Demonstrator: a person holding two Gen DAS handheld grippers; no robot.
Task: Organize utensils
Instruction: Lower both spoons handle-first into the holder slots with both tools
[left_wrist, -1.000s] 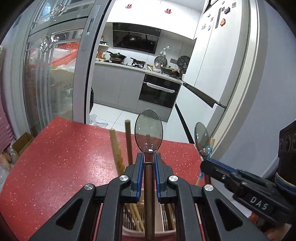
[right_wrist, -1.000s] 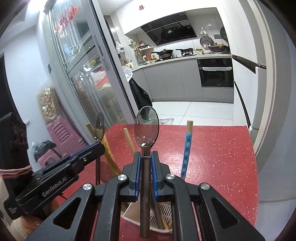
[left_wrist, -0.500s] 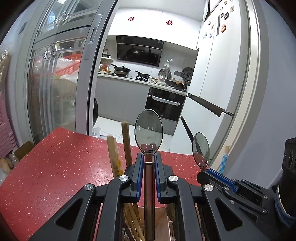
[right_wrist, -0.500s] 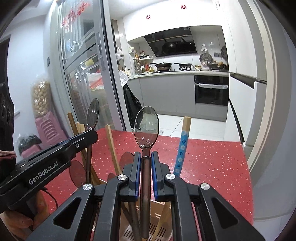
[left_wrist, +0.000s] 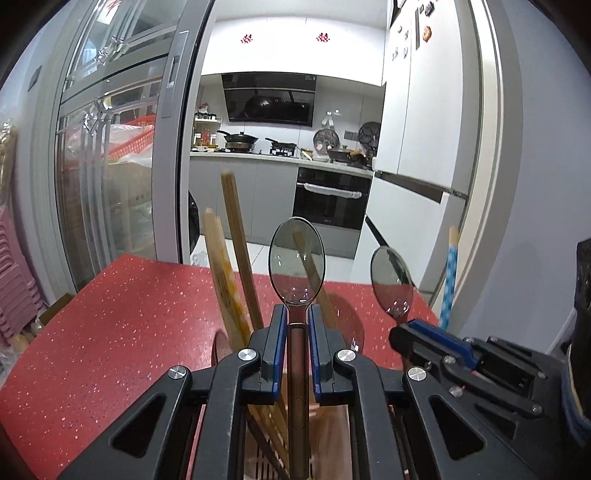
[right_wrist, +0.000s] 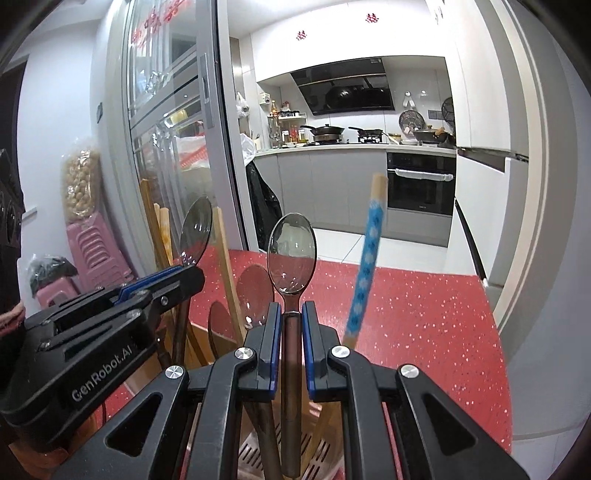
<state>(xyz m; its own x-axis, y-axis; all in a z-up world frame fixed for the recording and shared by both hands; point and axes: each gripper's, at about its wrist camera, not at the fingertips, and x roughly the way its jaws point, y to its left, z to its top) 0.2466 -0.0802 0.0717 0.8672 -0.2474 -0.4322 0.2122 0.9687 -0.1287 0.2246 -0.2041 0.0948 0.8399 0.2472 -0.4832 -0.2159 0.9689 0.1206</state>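
My left gripper (left_wrist: 297, 325) is shut on a steel spoon (left_wrist: 296, 267) held upright, bowl up, its handle reaching down into a pink slotted utensil holder (left_wrist: 332, 435). My right gripper (right_wrist: 291, 317) is shut on a second steel spoon (right_wrist: 291, 254), likewise upright over the same holder (right_wrist: 255, 456). Each gripper shows in the other's view: the right gripper (left_wrist: 406, 328) with its spoon (left_wrist: 391, 280) at the right, the left gripper (right_wrist: 192, 269) with its spoon (right_wrist: 195, 230) at the left. Wooden chopsticks (left_wrist: 232, 266) and a blue-patterned chopstick (right_wrist: 367, 258) stand in the holder.
The holder stands on a red speckled table (left_wrist: 110, 325). More spoons (right_wrist: 255, 291) rest in it. Beyond the table's far edge are a glass sliding door (left_wrist: 122, 147), a kitchen counter with an oven (left_wrist: 328, 199), and a white fridge (left_wrist: 424, 110) on the right.
Both grippers have sunk with their spoons toward the holder. The chopsticks and the blue-patterned one now rise higher in both views, and the holder's inside fills more of the lower edge.
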